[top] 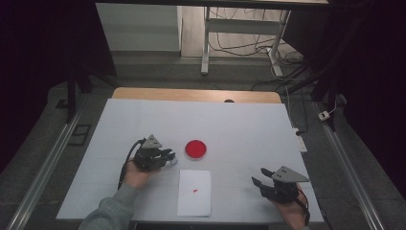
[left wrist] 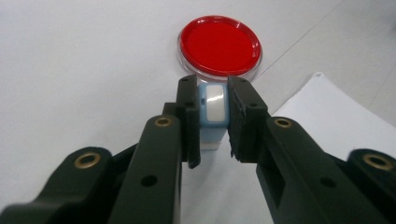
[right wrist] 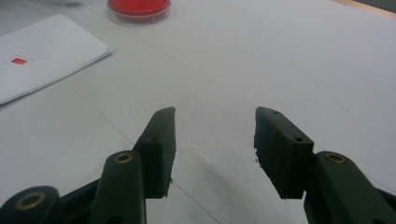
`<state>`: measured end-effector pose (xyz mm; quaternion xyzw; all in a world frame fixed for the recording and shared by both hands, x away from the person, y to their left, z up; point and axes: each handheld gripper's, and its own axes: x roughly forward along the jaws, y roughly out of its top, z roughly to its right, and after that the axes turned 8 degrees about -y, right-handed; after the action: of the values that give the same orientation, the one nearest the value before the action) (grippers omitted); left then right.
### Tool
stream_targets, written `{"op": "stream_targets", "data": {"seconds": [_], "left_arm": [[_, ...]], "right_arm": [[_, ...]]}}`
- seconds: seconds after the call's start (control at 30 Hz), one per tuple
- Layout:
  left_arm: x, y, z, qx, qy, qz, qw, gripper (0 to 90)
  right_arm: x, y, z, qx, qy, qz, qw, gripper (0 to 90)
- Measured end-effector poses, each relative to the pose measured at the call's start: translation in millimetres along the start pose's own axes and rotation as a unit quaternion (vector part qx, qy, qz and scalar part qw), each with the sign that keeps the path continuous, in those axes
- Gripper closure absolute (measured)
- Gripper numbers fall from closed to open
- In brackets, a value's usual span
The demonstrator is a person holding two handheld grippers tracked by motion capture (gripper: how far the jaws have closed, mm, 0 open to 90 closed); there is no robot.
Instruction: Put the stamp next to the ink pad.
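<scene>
1. High view: counted, 1 round red shallow dish with a clear rim (top: 196, 149), 1 white rectangular paper sheet (top: 195, 192) w/ 1 small red mark (top: 195, 190) near its middle, 2 black two-jaw grippers, all on 1 white matte table (top: 239, 124). Left gripper (top: 168, 158) sits just left of the dish, jaws pointing at it, near but apart. Right gripper (top: 258, 176) is at the table's right front, well apart from dish & sheet, jaws pointing left. Each gripper carries a grey three-cornered plate on top.

2. Left gripper view: 1 small pale-blue block with a glossy white rounded-rectangle face (left wrist: 214, 106) is clamped btw the left gripper's (left wrist: 214, 126) two black jaws, pads pressing on both its sides. Block stands upright, smooth plastic look. The dish (left wrist: 219, 45) lies just beyond the block & jaw tips; I can't tell if the block touches its rim. Dish is a flat circle, red inside, clear glossy edge. A corner of the sheet (left wrist: 336, 121) lies right of the jaws.

3. Right gripper view: right gripper (right wrist: 215, 140) jaws stand apart, nothing btw them, just bare table (right wrist: 280, 60) w/ faint thin lines. Jaw pads are flat, matte black, w/ brass-coloured rivets behind. Far up left: the dish (right wrist: 138, 8) at the top edge & the sheet (right wrist: 46, 51) w/ its red square mark (right wrist: 19, 60), both well away from these jaws.
</scene>
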<state>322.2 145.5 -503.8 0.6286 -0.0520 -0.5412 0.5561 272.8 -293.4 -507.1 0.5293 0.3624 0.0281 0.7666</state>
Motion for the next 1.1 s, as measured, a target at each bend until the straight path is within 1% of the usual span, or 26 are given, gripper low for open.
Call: {"op": "stream_targets", "data": {"seconds": [0.23, 0.5, 0.53, 0.6, 0.67, 0.73, 0.8, 0.87, 0.93, 1.0, 1.1], "left_arm": [[8.6, 2.3, 1.3, 0.01, 0.006, -0.009, 0.9999, 75.2], [11.7, 3.2, 2.0, 0.014, 0.007, -0.004, 0.9999, 72.9], [11.6, 3.3, 1.9, 0.014, 0.005, -0.003, 0.9999, 72.0], [11.5, 3.3, 1.7, 0.013, 0.003, -0.001, 0.9999, 69.3], [10.6, 3.3, 1.7, 0.012, 0.002, 0.005, 0.9999, 64.0], [7.0, 3.6, 2.4, 0.01, 0.005, 0.017, 0.9998, 55.4], [0.4, 3.0, 2.9, 0.008, 0.006, 0.031, 0.9995, 49.2], [-7.9, 0.8, 3.6, 0.007, 0.009, 0.037, 0.9992, 43.3], [-17.2, -3.6, 3.9, 0.005, 0.006, 0.044, 0.999, 40.9], [-26.3, -9.2, 4.9, 0.002, -0.003, 0.055, 0.9985, 39.2], [-37.2, -17.2, 7.7, 0.007, -0.013, 0.055, 0.9984, 38.8]], "right_arm": [[-0.1, -0.2, -0.1, 0.0, -0.002, 0.0, 1.0, 47.9], [-0.4, -0.1, -0.6, 0.0, -0.002, 0.001, 1.0, 47.9], [-0.9, 0.2, -1.0, -0.002, -0.006, 0.002, 1.0, 47.9], [-1.1, 0.7, -1.6, -0.003, -0.004, 0.004, 1.0, 47.9], [-0.9, 0.8, -2.2, -0.004, -0.004, 0.005, 1.0, 47.9], [-0.9, 0.7, -2.1, -0.004, -0.005, 0.005, 1.0, 47.9], [-1.2, 0.5, -1.5, -0.003, -0.004, 0.004, 1.0, 47.9], [-1.0, 0.1, -0.9, -0.003, -0.006, 0.003, 1.0, 47.9], [-0.5, -0.6, -0.1, -0.005, -0.002, 0.004, 1.0, 47.8], [-0.5, -1.3, 1.0, -0.006, -0.001, 0.006, 1.0, 47.8], [-1.0, -2.1, 2.9, -0.008, 0.001, 0.006, 0.9999, 47.7]]}}
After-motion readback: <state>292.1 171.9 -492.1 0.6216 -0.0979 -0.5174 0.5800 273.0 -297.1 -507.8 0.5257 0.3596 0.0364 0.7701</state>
